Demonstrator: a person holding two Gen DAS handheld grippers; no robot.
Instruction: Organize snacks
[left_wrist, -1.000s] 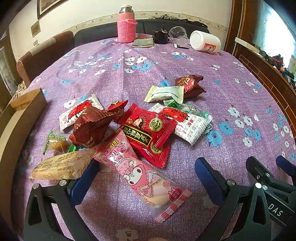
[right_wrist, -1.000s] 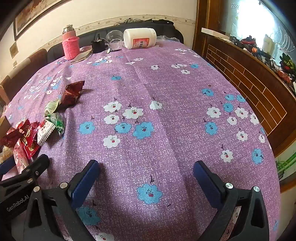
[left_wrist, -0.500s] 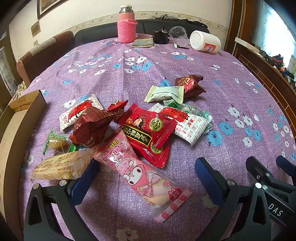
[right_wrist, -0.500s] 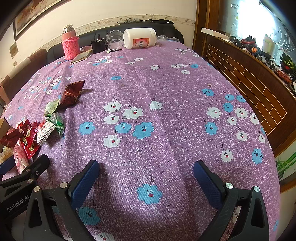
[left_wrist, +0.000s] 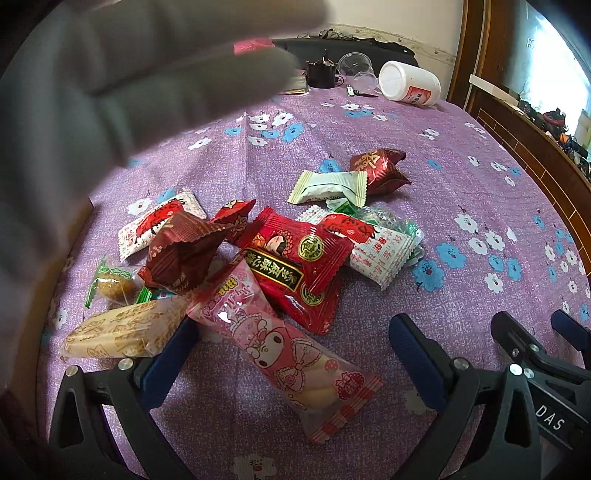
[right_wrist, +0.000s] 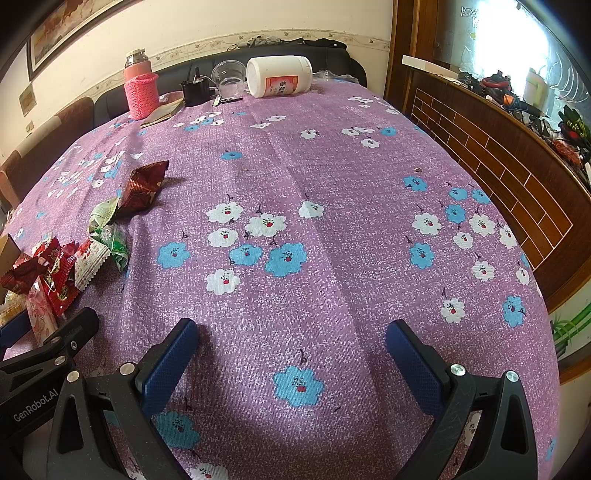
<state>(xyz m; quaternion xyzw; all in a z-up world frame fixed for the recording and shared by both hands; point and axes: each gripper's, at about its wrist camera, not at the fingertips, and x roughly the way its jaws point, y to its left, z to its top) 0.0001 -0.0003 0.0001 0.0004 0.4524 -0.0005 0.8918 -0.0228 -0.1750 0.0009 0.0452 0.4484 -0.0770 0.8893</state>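
Snacks (left_wrist: 291, 266) heaped on the purple tablecloth (right_wrist: 332, 206), both grippers gaping and empty.
Only the left wrist view shows a blurred hand (left_wrist: 110, 110); left gripper (left_wrist: 291, 354) straddles one pink packet (left_wrist: 280, 343), right gripper (right_wrist: 291, 354) over bare cloth.

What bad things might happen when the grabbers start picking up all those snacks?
The snacks overlap: the pink bunny packet lies on the red packet, so the open left gripper might drag both. A blurry hand covers part of the left camera's view, hiding that side of the table.
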